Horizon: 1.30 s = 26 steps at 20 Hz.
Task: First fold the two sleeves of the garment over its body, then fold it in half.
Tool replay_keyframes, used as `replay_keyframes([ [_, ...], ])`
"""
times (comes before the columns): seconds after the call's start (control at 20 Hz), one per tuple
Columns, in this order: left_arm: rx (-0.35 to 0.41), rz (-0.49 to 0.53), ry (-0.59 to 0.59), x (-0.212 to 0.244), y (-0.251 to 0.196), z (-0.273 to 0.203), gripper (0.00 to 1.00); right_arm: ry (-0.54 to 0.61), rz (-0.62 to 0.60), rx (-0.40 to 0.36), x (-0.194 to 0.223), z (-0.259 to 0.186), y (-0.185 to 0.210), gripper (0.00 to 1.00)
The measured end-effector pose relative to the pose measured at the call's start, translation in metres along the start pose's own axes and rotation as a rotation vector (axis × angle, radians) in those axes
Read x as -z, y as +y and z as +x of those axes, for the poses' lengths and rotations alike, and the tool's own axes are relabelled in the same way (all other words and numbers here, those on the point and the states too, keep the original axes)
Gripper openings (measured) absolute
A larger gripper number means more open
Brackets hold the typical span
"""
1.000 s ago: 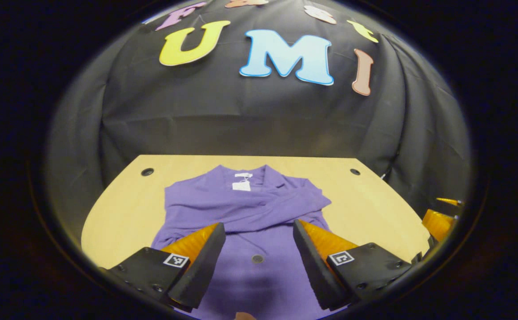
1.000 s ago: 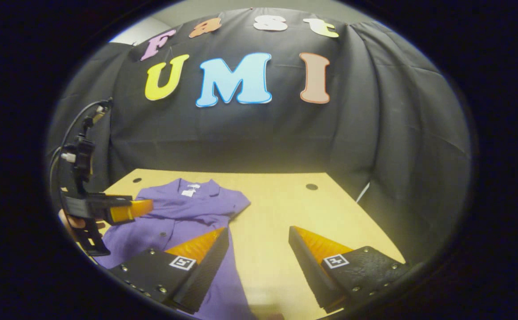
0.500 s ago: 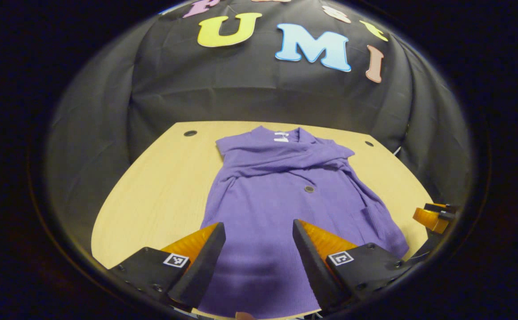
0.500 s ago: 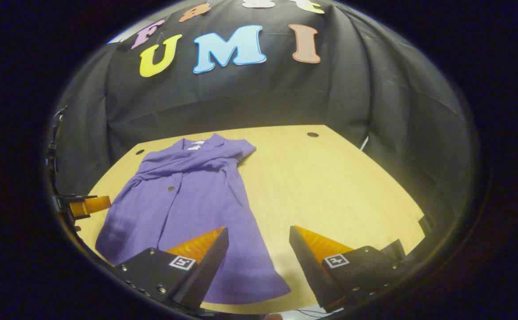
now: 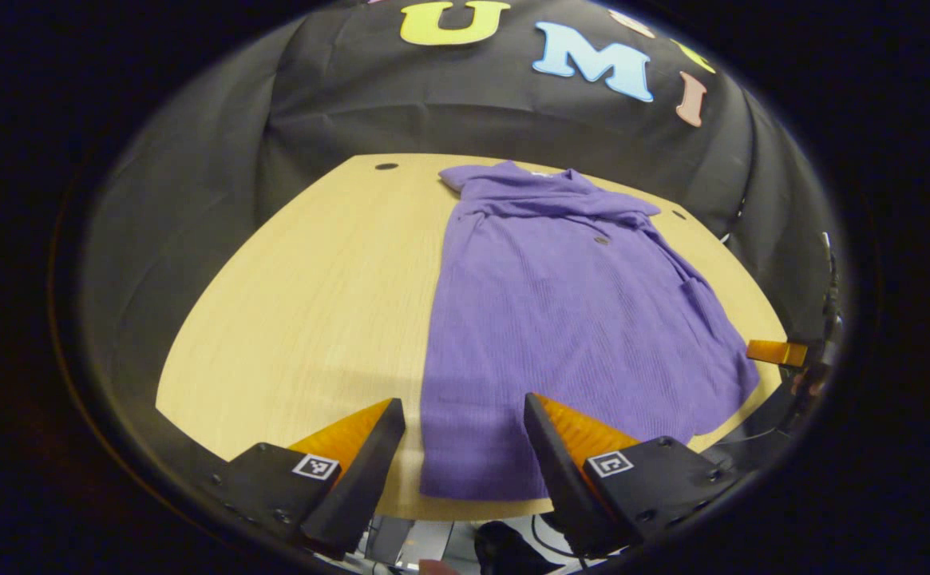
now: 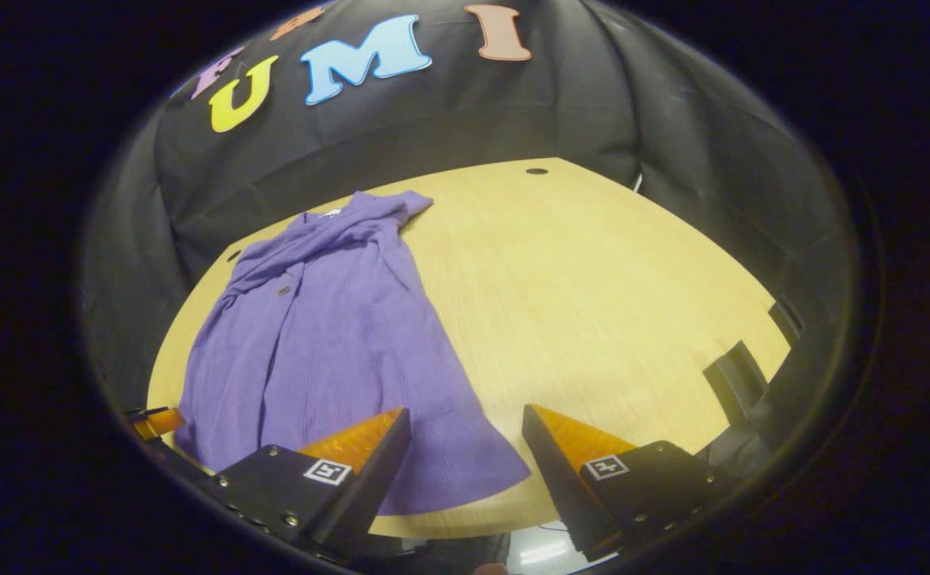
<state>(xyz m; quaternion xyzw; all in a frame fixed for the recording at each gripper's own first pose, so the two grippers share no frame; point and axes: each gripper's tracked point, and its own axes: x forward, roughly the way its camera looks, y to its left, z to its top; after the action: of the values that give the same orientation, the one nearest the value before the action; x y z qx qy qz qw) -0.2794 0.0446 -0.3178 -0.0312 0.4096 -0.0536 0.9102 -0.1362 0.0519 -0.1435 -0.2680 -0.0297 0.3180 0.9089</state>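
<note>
Purple knit button-front garment (image 5: 568, 319) lies flat on the light wooden desk (image 5: 313, 303), both sleeves folded across its chest, hem at the near edge, left tongs (image 5: 465, 447) and right tongs (image 6: 465, 451) above it, both wide and empty.

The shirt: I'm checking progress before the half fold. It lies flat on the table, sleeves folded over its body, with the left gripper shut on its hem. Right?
Not quite. In the left gripper view the left gripper is open above the hem, gripping nothing. The shirt does lie flat on the table, sleeves folded over.
</note>
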Motion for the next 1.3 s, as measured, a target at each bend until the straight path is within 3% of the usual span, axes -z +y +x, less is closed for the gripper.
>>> replay_keyframes([
  [0.25,-0.001,0.003,0.001,0.015,-0.004,-0.009,0.97,0.029,0.002,-0.021,0.013,0.004,0.013,0.94],
  [0.4,0.032,0.041,0.002,0.021,-0.034,-0.008,0.96,0.053,-0.075,-0.059,0.029,0.002,0.039,1.0],
  [0.6,0.008,0.122,0.011,0.026,-0.047,0.001,0.99,0.071,-0.224,-0.034,0.038,0.003,0.048,1.0],
  [0.65,-0.003,0.137,0.007,0.026,-0.047,0.002,0.87,0.072,-0.209,-0.029,0.036,0.004,0.049,0.99],
  [0.7,0.009,0.144,-0.002,0.023,-0.05,0.003,0.75,0.073,-0.192,-0.031,0.036,0.005,0.05,0.82],
  [0.75,0.006,0.138,-0.001,0.024,-0.049,0.002,0.56,0.078,-0.17,-0.028,0.036,0.003,0.05,0.63],
  [0.85,0.017,0.156,0.009,0.025,-0.051,0.004,0.46,0.082,-0.178,-0.045,0.037,0.005,0.054,0.58],
  [0.9,0.01,0.135,0.0,0.021,-0.05,0.007,0.47,0.087,-0.131,-0.038,0.037,0.006,0.055,0.39],
  [0.95,-0.001,0.136,0.009,0.02,-0.05,0.008,0.18,0.1,-0.11,-0.036,0.036,0.006,0.056,0.2],
  [1.0,-0.004,0.145,0.011,0.022,-0.053,0.007,0.16,0.109,-0.074,-0.032,0.035,0.008,0.056,0.2],
  [1.05,0.003,0.144,0.006,0.017,-0.055,0.007,0.1,0.122,-0.056,-0.029,0.034,0.008,0.059,0.08],
  [1.2,0.066,0.072,0.022,0.009,-0.062,0.008,0.07,0.093,-0.056,-0.036,0.013,0.001,0.062,0.04],
  [1.3,0.117,0.012,-0.041,-0.023,-0.071,-0.006,0.07,0.023,-0.063,-0.084,-0.023,-0.014,0.075,0.03],
])
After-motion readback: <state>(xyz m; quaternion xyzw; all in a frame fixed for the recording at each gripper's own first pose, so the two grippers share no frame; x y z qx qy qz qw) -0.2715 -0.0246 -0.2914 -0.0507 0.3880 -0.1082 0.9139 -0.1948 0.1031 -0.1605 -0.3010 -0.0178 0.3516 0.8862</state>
